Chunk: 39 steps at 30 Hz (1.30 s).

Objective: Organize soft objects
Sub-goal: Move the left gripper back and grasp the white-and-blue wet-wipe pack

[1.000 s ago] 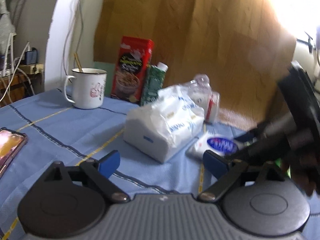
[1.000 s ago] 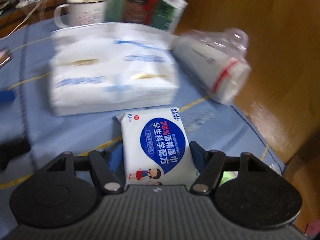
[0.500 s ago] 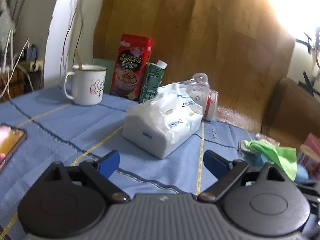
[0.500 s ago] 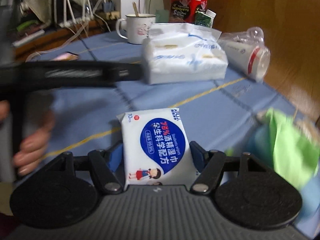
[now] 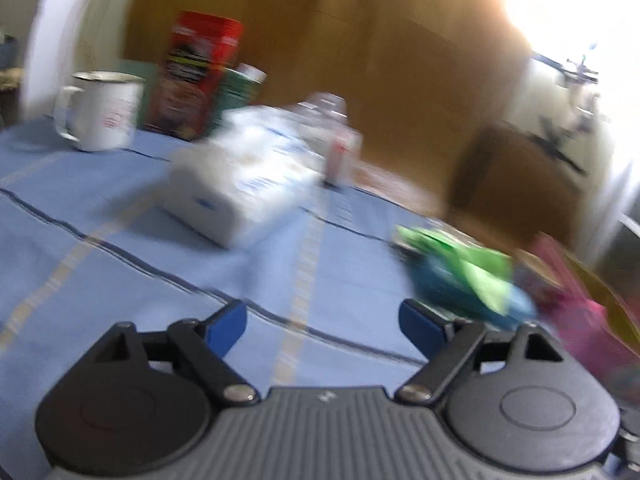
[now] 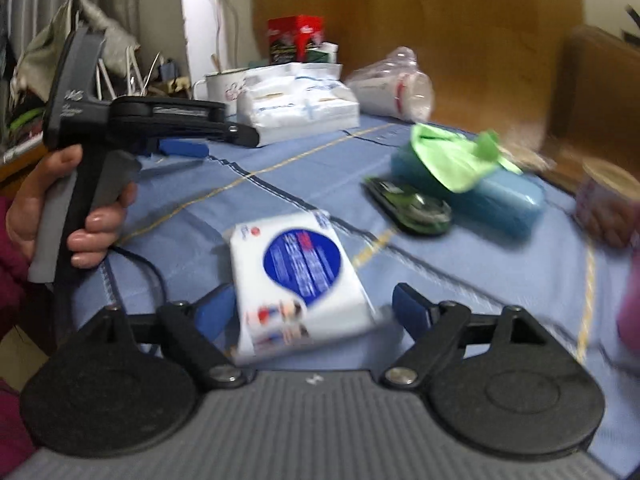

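Between the blue pads of my right gripper point(image 6: 312, 312) lies the wipes pack point(image 6: 298, 280), white with a blue oval label, tilted so its far end points toward eleven o'clock; my jaws have just been opening, and a gap shows between the pack and the right pad, so I am no longer pinching it, while it lies close against the left pad point(image 6: 216, 310). Half a second ago it sat square and clamped between both pads. The print on the label is too blurred to read now. Outward on the blue tablecloth point(image 6: 280, 168), at one o'clock, a green cloth point(image 6: 452, 156) is draped on a blue pack point(image 6: 504, 200), with a dark green flat packet point(image 6: 408, 208) just beside it. At twelve o'clock sits the white tissue pack point(image 6: 300, 100), with a bagged roll point(image 6: 392, 88) to its right and a red box point(image 6: 294, 38) behind. At ten o'clock my left hand point(image 6: 68, 204) holds the left gripper point(image 5: 322, 324); its jaws have just been closing somewhat but stand apart with nothing between them. Its view has swung since a second ago: the green cloth now shows at two o'clock, the white mug point(image 5: 100, 110) at ten.
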{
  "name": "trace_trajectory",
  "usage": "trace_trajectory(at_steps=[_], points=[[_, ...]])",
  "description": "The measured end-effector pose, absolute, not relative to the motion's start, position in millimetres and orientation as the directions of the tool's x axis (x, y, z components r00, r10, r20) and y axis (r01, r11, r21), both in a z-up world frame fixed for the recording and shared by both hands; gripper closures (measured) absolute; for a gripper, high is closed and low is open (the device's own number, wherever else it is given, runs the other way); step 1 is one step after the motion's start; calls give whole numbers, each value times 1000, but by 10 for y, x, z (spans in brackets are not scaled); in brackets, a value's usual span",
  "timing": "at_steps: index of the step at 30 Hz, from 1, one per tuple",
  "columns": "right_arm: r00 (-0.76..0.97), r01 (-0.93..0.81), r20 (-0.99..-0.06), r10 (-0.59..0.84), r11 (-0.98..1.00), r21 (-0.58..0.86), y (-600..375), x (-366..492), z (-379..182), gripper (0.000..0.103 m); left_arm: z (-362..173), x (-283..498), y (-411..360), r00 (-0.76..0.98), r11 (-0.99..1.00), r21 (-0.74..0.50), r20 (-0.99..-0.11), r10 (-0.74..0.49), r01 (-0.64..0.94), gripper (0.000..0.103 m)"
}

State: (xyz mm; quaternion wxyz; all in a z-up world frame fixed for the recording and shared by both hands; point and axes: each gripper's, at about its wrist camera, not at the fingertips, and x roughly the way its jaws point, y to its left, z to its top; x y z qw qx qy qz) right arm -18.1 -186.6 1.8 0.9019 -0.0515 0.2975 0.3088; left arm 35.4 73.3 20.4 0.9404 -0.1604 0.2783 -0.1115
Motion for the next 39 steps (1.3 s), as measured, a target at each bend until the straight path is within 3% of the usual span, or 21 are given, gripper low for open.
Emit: trace_trajectory(at_steps=[4,10,13,18,35,36,37,39], points=[[647,-578,-561,517,812,82,-1905,-240,-10,15,233,248,399,769,918,-308,-514,-380,248,33],[663,-594,-554,504,804,20,-1798,-281,-72,17,140,207,102,711,907,-281,-564,-421,314,34],[674,-605,-541,503,796,-13,-1780,-323,-94,26,70,147,-9,696,899,-273,-570,-438,342,39],[686,-590,-532,497,807,-7,-1824,-334,-94,27,58,28,-158,702,902,-223,-569,-428,369,39],[708,-556,-529,467,831,-11,-1921,-526,-73,28,56,-53,-234,659,860,-313,-553,-510,403,39],[714,-548,-526,462,836,-9,-1924,-541,-67,40,58,-64,-249,650,851,-325,-551,-524,412,39],[726,-531,-525,445,847,-16,-1932,-538,-56,46,59,-78,-267,647,850,-323,-551,-526,416,39],[729,-512,-529,434,859,-1,-1971,-506,-45,47,59,-96,-306,654,857,-303,-555,-515,417,39]])
